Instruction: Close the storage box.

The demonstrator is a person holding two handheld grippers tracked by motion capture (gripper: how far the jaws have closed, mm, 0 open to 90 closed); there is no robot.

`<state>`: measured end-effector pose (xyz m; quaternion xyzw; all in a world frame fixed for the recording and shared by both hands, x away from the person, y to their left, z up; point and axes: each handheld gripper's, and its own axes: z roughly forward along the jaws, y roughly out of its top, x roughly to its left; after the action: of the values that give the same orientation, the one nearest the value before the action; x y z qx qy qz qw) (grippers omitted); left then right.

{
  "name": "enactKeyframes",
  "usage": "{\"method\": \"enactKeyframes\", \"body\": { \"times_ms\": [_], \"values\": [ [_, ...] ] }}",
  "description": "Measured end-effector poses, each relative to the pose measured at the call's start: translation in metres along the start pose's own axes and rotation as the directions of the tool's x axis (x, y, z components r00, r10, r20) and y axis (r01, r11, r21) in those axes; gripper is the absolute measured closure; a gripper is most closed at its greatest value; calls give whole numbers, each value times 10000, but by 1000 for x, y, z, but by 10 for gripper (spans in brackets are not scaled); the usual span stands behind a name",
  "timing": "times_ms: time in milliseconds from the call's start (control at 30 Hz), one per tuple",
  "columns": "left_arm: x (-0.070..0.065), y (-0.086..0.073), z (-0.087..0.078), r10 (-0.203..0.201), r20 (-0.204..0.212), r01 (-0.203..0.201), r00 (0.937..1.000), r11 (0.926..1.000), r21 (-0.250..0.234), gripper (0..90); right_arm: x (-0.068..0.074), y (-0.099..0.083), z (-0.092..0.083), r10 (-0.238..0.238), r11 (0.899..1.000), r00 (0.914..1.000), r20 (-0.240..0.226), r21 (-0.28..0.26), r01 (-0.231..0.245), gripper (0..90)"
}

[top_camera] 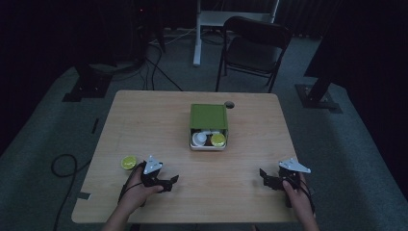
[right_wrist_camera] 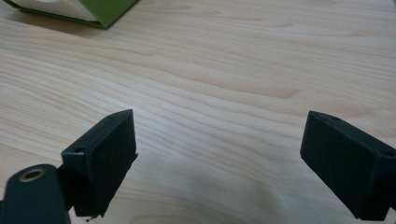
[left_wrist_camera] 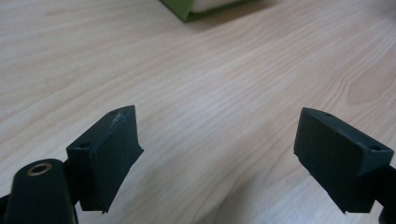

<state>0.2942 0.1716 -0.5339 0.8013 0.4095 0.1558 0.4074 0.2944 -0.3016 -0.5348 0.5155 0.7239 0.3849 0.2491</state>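
Two hand-held grippers rest low over the near part of the desk (top_camera: 144, 120), and nothing is in either of them. The left gripper (top_camera: 172, 182) sits toward the near left corner; in the left gripper view its jaws stand well apart with only bare wood between them (left_wrist_camera: 219, 154). The right gripper (top_camera: 263, 174) sits toward the near right corner, and the right gripper view shows its jaws just as wide over bare wood (right_wrist_camera: 219, 154).

The work in hand looks like gathering small round containers into the green box (top_camera: 208, 126) that stands near the middle of the desk, a little toward the far edge. The box is open toward the person, and inside it lie a white cup (top_camera: 199, 139) and a yellow-lidded cup (top_camera: 218, 139) side by side. One more yellow-green cup (top_camera: 128, 162) sits alone on the desk near the left edge, just beside the left gripper, on its outer side and slightly farther from the person.

By these pictures the step is a pause or approach before a pick. The likely next move is for the left gripper to swing outward to the loose cup, straddle it with the open jaws and close on it; the cup is small and low, so the jaws must come down close to the desk.
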Motion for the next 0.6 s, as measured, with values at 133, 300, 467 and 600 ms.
{"method": "enactKeyframes", "body": {
  "times_ms": [133, 300, 467, 600],
  "values": [
    [0, -4, -1, -83, -114, 85, 9999, 9999, 139, 144, -2, -3, -4, 141, 9998, 9997, 221, 115, -144, 103],
    [-2, -6, -4, -209, -146, 210, 9997, 9997, 114, 144, -3, -8, -6, 159, 9987, 9967, 792, 462, -196, 102],
    [-2, -8, -4, -129, -279, 137, 9995, 9995, 270, 144, -5, -11, -8, 479, 9963, 9921, 1160, 660, -559, 103],
    [-3, -10, -1, -131, -233, 142, 9996, 9988, 475, 144, -6, -16, -4, 532, 9903, 9863, 1563, 1186, -722, 102]
  ]
}}
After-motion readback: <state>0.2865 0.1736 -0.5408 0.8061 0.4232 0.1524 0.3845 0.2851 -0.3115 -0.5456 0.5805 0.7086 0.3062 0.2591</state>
